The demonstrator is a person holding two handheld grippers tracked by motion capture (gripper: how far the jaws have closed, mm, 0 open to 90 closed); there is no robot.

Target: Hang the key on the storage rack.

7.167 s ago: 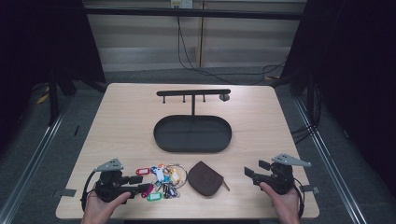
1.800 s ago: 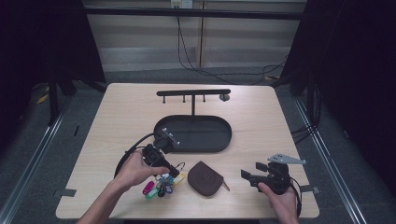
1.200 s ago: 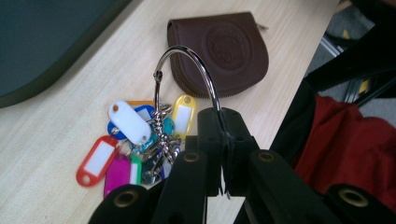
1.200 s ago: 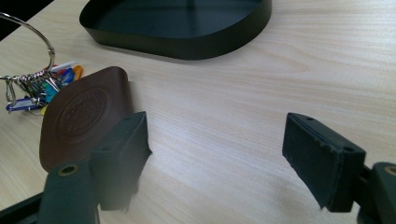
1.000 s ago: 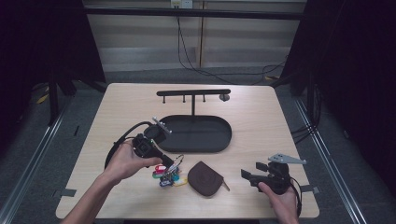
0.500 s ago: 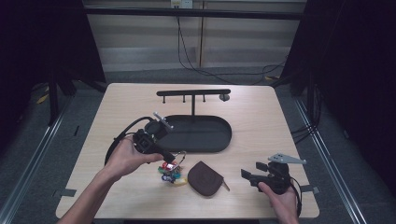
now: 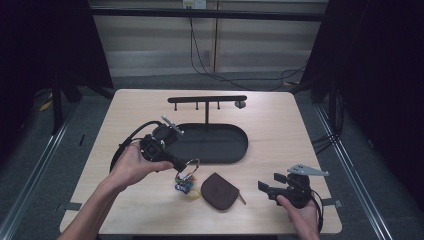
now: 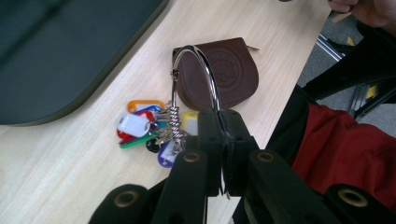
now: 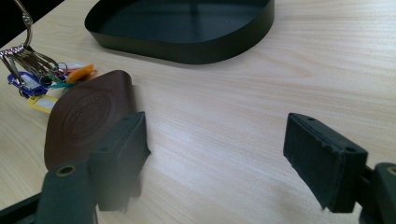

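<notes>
Since a moment ago the left gripper [image 7: 176, 163] has drawn back a little toward the near edge, and the large silver key ring [image 8: 195, 77] it carries has come with it, its bunch of coloured plastic key tags [image 8: 148, 129] hanging just above the wood. The right gripper [image 7: 272, 184] has not stirred from the near right corner.

The light wooden tabletop [image 7: 280, 131] carries a long black oval tray [image 7: 215, 143] at its middle. Behind that, toward the far edge, stands a black T-shaped hook rack [image 7: 207, 100]. Near the front edge, between the two grippers, a brown leather pouch with a rounded flap and an embossed stamp [image 7: 220, 190] lies flat; the tags dangle just beside its left side, between the pouch and the tray's near rim.

In the left gripper view the jaws are pressed together on the ring's lower curve, the hoop rising upright above them. In the right gripper view the jaws stand wide apart over bare wood, the pouch [image 9: 87, 121] lying just past the left jaw.
</notes>
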